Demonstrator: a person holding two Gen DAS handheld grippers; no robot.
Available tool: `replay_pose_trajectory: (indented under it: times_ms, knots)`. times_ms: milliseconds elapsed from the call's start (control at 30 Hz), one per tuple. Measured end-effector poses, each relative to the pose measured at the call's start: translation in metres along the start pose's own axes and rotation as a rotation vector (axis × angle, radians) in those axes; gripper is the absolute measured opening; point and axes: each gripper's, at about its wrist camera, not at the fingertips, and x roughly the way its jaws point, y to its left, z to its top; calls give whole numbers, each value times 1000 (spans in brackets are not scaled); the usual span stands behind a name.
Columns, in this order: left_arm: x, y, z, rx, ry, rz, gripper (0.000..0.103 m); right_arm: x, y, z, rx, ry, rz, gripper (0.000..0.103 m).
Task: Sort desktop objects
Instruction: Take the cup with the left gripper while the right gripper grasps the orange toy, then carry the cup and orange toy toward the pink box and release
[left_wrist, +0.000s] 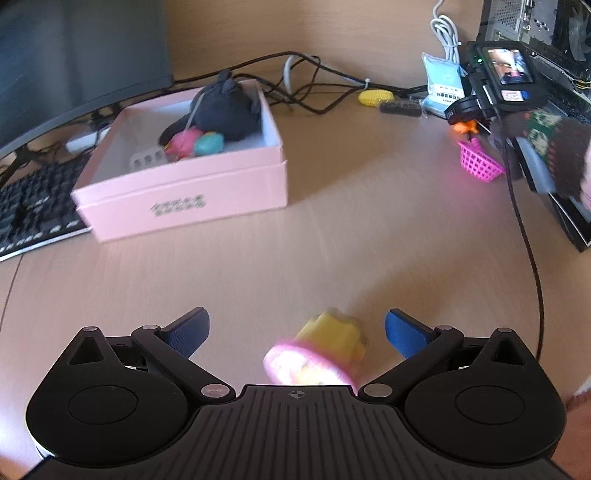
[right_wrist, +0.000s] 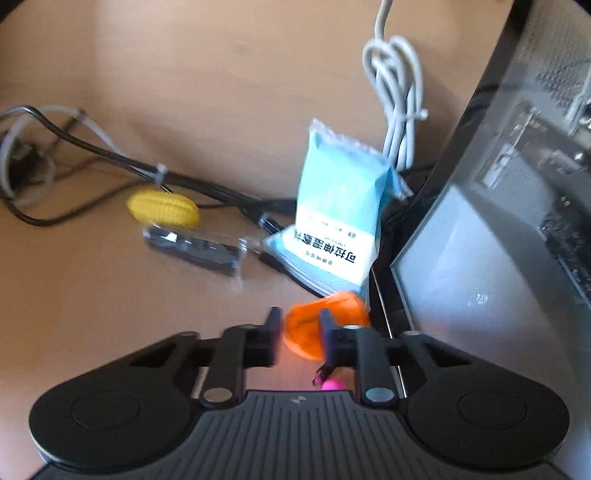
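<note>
**Between right jaws: orange toy; left jaws wide over yellow cup**

Between the fingers of the right gripper: orange toy, blurred, pads drawn in close on both its sides. Gripped, as far as blur allows. Sits just beside the dark computer case, near the desk edge of that case. Pink piece visible low under the right finger; link to the toy cannot be told.

Ahead of the toy: blue packet propped against a second flat packet, printed label facing the camera. Left of these: clear-wrapped dark item, then yellow corn touching black cables. White coiled cable behind the packet.

Under the left gripper: jaws spread wide, nothing clamped. Yellow cup with pink rim lying tilted on the desk between the blue pads, touching neither; blurred.

Beyond, left: pink box, open, holding a dark plush, pink and teal balls and a grey tray piece. Keyboard beside the box, monitor behind it.

Beyond, right: pink basket on the desk, below the right-hand tool and a knitted sleeve.
</note>
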Motion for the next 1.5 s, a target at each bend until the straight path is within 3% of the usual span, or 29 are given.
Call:
replay_pose_trajectory:
  times_ms: [67, 233, 533, 600, 667, 733, 833, 967, 1033, 1067, 1100, 1200, 1300, 1500]
  knots:
    - [-7, 4, -7, 20, 2, 18, 103, 7, -6, 2, 11, 3, 3, 6]
    - [-6, 3, -13, 48, 7, 1, 103, -33, -16, 6, 76, -66, 95, 5]
    - [9, -19, -16, 133, 0, -53, 103, -170, 27, -42, -101, -197, 454, 6]
    - [11, -21, -16, 140, 0, -55, 103, -182, 37, -55, -126, -181, 508, 14]
    - [12, -20, -15, 135, -2, -58, 103, -188, 41, -67, -136, -163, 536, 35]
    - [13, -20, -15, 138, -8, -52, 103, -194, 43, -80, -158, -150, 540, 49]
    - [12, -20, -19, 167, -20, -30, 103, -195, 39, -95, -170, -117, 547, 55]
    - [13, -21, -24, 166, -16, -41, 102, -203, 39, -111, -197, -102, 566, 79]
    - [13, -23, -26, 172, -32, -33, 94, -207, 43, -114, -210, -105, 571, 82]
    - [13, -24, -25, 170, -34, -32, 85, -208, 46, -114, -212, -103, 577, 83]
    - [14, -23, -25, 163, -31, -32, 70, -208, 47, -114, -215, -102, 583, 83]
    - [16, -21, -25, 134, -39, -19, 69, -213, 55, -114, -241, -111, 600, 85]
    - [13, -18, -26, 121, -58, -16, 60, -217, 64, -113, -274, -120, 620, 86]
    - [-2, 3, -31, 90, -80, 38, 60, -223, 89, -108, -331, -126, 683, 87]
